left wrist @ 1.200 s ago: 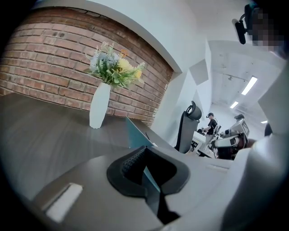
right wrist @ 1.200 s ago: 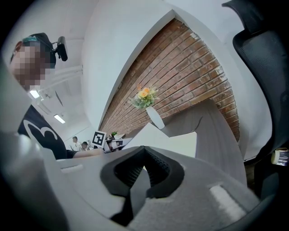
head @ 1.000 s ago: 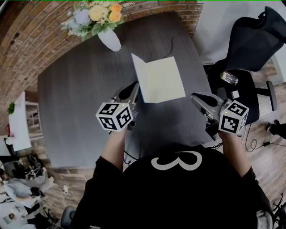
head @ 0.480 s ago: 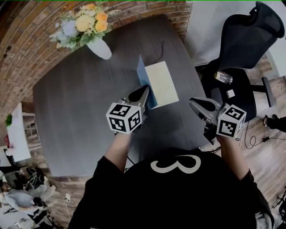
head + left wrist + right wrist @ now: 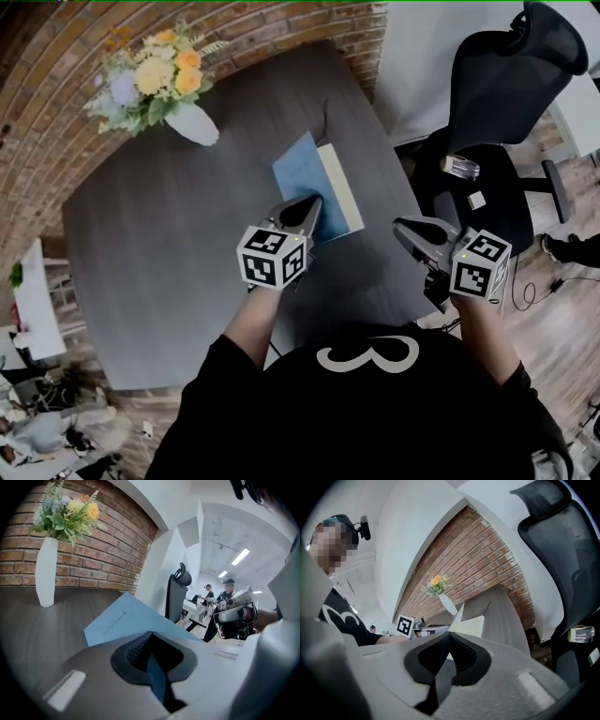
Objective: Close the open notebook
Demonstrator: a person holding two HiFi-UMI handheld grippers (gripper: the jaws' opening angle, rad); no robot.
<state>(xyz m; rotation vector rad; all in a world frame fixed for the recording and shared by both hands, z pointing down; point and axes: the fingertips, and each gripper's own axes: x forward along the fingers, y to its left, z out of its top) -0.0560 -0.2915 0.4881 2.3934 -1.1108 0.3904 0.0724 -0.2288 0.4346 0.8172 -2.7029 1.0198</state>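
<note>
The notebook (image 5: 302, 178) lies on the dark round table (image 5: 169, 234), its blue cover tilted over the cream pages (image 5: 341, 190), of which a strip shows at the right. My left gripper (image 5: 310, 206) is shut on the cover's near edge. In the left gripper view the blue cover (image 5: 123, 619), printed "notebook", runs into the slit between the jaws of the left gripper (image 5: 150, 641). My right gripper (image 5: 406, 229) hovers to the right of the notebook, shut and holding nothing. In the right gripper view, past the right gripper (image 5: 450, 645), the raised cover and a cream page (image 5: 469, 623) show.
A white vase of flowers (image 5: 190, 122) stands at the table's far left, also in the left gripper view as the vase (image 5: 45, 573). A thin cable (image 5: 326, 111) lies beyond the notebook. A black office chair (image 5: 511, 84) stands right of the table. A brick wall (image 5: 281, 23) runs behind.
My left gripper has swung the cover from flat open on the left up and over toward the right. The cream pages are now mostly covered by blue. The right gripper barely moved.
</note>
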